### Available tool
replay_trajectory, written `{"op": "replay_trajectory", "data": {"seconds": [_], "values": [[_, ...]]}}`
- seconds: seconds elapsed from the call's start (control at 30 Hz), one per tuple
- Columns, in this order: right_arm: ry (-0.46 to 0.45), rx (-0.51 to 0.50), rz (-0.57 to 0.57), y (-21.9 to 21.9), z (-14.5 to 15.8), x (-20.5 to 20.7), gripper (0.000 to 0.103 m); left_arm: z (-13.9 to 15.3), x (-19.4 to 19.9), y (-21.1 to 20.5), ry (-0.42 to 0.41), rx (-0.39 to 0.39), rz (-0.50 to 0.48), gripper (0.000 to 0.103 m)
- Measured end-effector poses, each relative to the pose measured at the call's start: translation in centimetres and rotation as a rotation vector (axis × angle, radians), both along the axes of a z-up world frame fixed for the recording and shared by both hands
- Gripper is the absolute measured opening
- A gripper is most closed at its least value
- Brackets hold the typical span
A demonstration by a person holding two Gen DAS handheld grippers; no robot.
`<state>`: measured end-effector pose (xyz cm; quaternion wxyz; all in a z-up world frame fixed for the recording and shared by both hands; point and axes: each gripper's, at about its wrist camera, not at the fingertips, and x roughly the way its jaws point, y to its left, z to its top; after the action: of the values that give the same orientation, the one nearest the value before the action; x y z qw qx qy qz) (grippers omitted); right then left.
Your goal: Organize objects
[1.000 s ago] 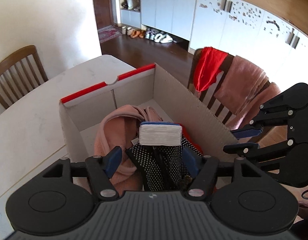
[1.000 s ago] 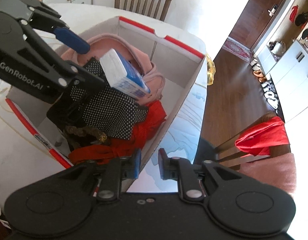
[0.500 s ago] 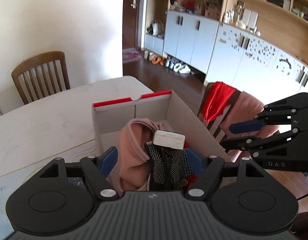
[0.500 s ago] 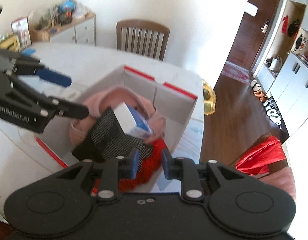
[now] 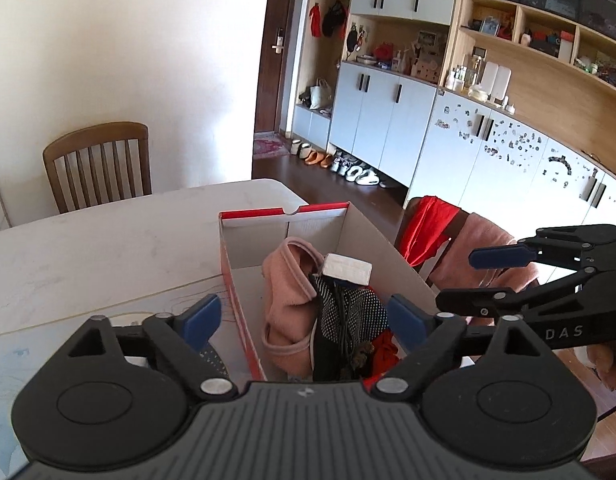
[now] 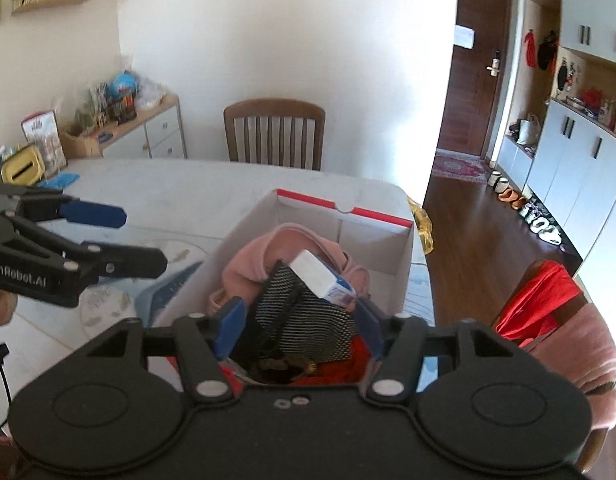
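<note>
A white cardboard box with a red rim stands on the table. Inside lie a pink garment, a black dotted cloth, a red cloth and a white-and-blue packet on top. My left gripper is open and empty, raised above the box's near end. My right gripper is open and empty, raised above the box's near side. Each gripper shows in the other's view: the right one and the left one.
The pale table carries a patterned mat left of the box. Wooden chairs stand at the far side and beside the box, draped with red and pink cloths. A sideboard with clutter is at the far left.
Both grippers have pulled up and back from the box. The right gripper's fingers have opened from nearly shut to wide. The box's contents have not moved.
</note>
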<state>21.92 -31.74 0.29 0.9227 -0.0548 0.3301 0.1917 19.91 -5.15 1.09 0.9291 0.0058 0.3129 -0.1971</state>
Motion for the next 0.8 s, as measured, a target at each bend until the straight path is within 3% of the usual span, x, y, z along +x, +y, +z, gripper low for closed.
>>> {"op": "replay_trajectory", "data": {"seconds": [0.07, 0.43, 0.8], "values": [[-0.013, 0.019, -0.018, 0.0, 0.0, -0.6, 0.071, -0.1, -0.5, 0.3, -0.002, -0.005, -0.003, 0.102], [-0.096, 0.072, -0.067, 0.4, 0.0, -3.7, 0.102, -1.0, -2.6, 1.3, -0.001, -0.024, -0.006, 0.103], [-0.09, 0.088, -0.086, 0.7, -0.8, -4.6, 0.102, -1.2, -4.1, 1.5, -0.025, 0.006, 0.001, 0.103]]}}
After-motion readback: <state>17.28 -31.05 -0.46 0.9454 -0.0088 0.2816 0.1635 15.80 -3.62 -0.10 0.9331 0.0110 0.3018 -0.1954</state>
